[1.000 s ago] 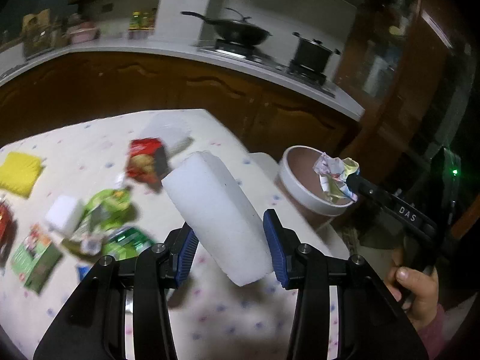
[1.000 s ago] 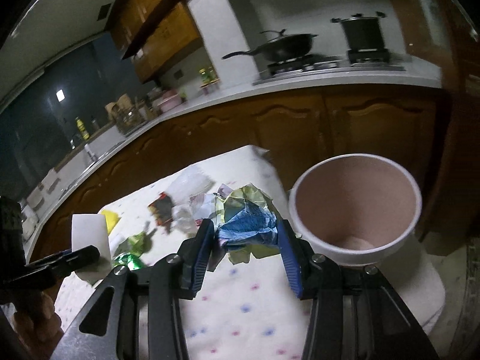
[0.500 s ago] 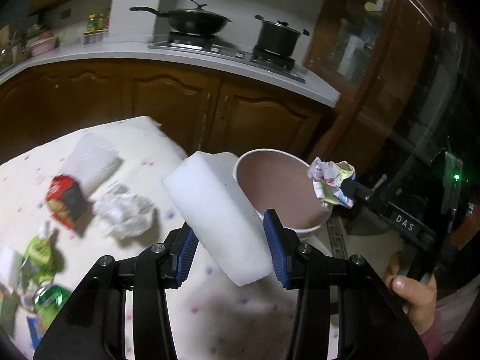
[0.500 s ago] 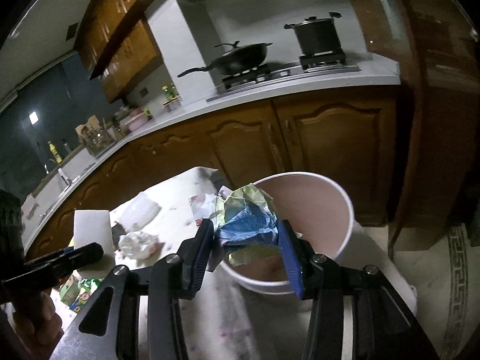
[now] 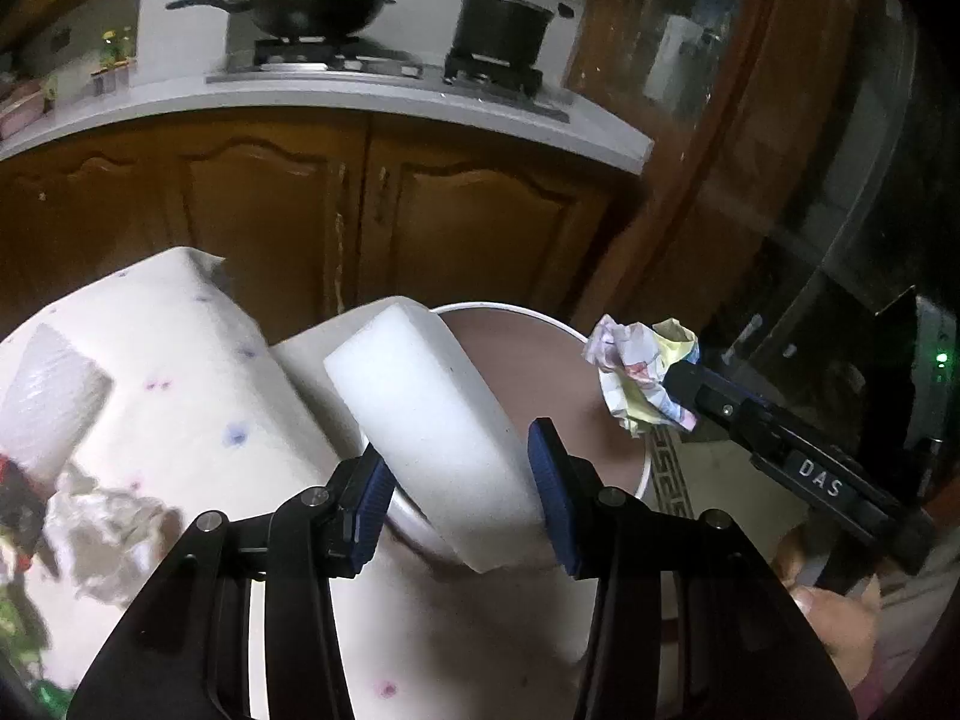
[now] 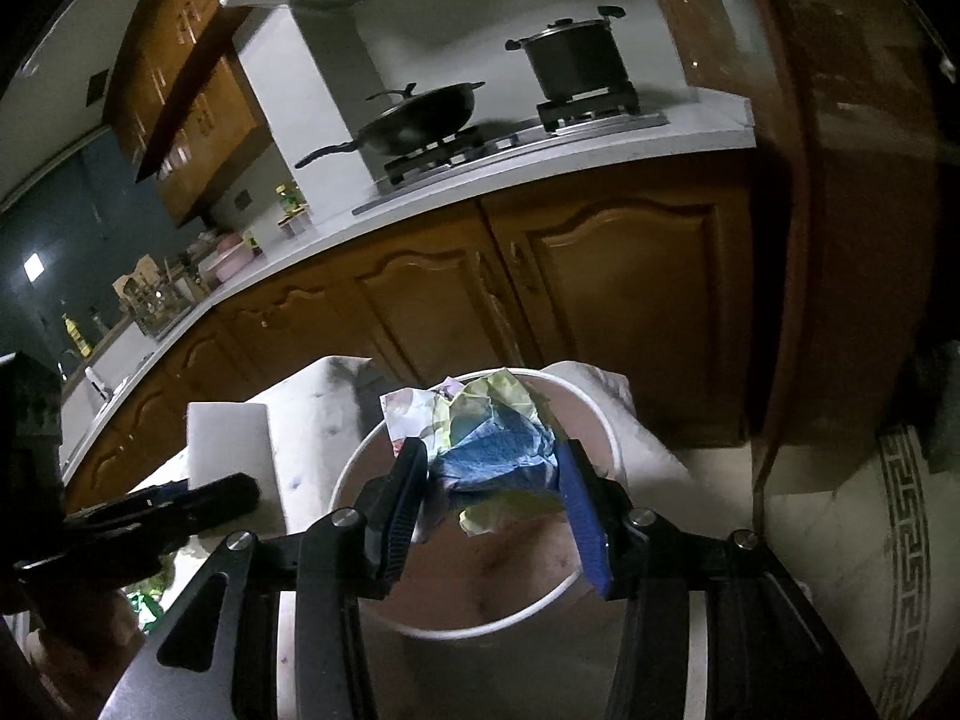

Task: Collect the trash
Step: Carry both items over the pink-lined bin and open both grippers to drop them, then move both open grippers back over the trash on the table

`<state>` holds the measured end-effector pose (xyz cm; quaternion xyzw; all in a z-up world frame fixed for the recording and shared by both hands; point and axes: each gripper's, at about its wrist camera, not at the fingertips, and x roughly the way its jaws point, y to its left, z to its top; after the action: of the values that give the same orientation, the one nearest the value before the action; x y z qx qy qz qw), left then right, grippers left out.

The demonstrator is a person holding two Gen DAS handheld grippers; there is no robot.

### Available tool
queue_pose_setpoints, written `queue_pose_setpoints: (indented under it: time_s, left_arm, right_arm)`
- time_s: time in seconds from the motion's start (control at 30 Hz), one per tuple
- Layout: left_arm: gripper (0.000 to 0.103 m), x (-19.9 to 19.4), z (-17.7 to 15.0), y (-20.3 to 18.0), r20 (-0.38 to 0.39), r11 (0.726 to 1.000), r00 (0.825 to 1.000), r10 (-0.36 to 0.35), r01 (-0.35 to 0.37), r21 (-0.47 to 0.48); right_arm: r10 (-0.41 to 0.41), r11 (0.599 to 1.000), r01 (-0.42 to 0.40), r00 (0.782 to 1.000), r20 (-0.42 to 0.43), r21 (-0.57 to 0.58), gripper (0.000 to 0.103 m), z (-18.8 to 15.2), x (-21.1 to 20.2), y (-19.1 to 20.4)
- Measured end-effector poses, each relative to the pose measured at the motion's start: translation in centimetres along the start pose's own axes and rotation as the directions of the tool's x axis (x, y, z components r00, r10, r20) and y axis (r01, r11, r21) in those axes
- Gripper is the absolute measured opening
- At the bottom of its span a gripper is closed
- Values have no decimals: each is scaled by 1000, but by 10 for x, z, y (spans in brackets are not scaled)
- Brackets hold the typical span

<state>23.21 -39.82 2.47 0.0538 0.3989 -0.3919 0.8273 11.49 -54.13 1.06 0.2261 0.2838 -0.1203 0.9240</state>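
My left gripper is shut on a white foam block, which juts forward over the near rim of the round white bin. The bin stands just past the table's right end. My right gripper is shut on a crumpled ball of coloured paper, blue, yellow and white, and hangs above the bin's open mouth. In the left wrist view the same paper ball is over the bin's right rim. The foam block shows at the left of the right wrist view.
The table with a dotted white cloth carries more trash at the left: a crumpled white wad, a clear bag and a red wrapper. Wooden cabinets and a counter with a wok and a pot stand behind.
Both grippers have swung right, away from the trash on the table, and now hang over the bin. Each still has its load, the foam block and the paper ball.
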Motion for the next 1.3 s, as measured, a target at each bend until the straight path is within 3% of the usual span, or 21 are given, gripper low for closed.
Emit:
queue_pose_setpoints:
  time_s: [0.27, 0.33, 0.4, 0.5, 0.77, 1.0, 1.3]
  left_arm:
    - [46, 28, -3, -3, -52, 1000, 999, -2, 2, 1]
    - [55, 33, -4, -2, -65, 1000, 998, 5, -5, -3]
    - [59, 35, -4, 0, -66, 1000, 998, -4, 3, -14]
    - [65, 34, -3, -1, -63, 1000, 998, -1, 0, -12]
    - [66, 16, -7, 7, -26, 999, 999, 20, -21, -32]
    - [67, -11, -25, 25, -11, 994, 999, 34, -35, -101]
    - [67, -63, -55, 50, 21, 983, 997, 77, -72, -167]
  right_arm:
    - [-4, 1000, 4, 1000, -20, 8, 48, 3, 13, -6]
    - [-2, 1000, 2, 1000, -30, 22, 49, 2, 18, -10]
    - [1, 999, 0, 999, -47, 34, 51, 3, 23, -13]
    - [14, 998, -11, 998, -57, 59, 62, 3, 26, -18]
    - [10, 999, -8, 999, -40, 50, 64, 3, 17, -15]
    - [37, 998, -36, 999, -23, 50, 89, 3, 5, -4]
    - [90, 996, -88, 995, -39, 34, 90, -8, -3, 25]
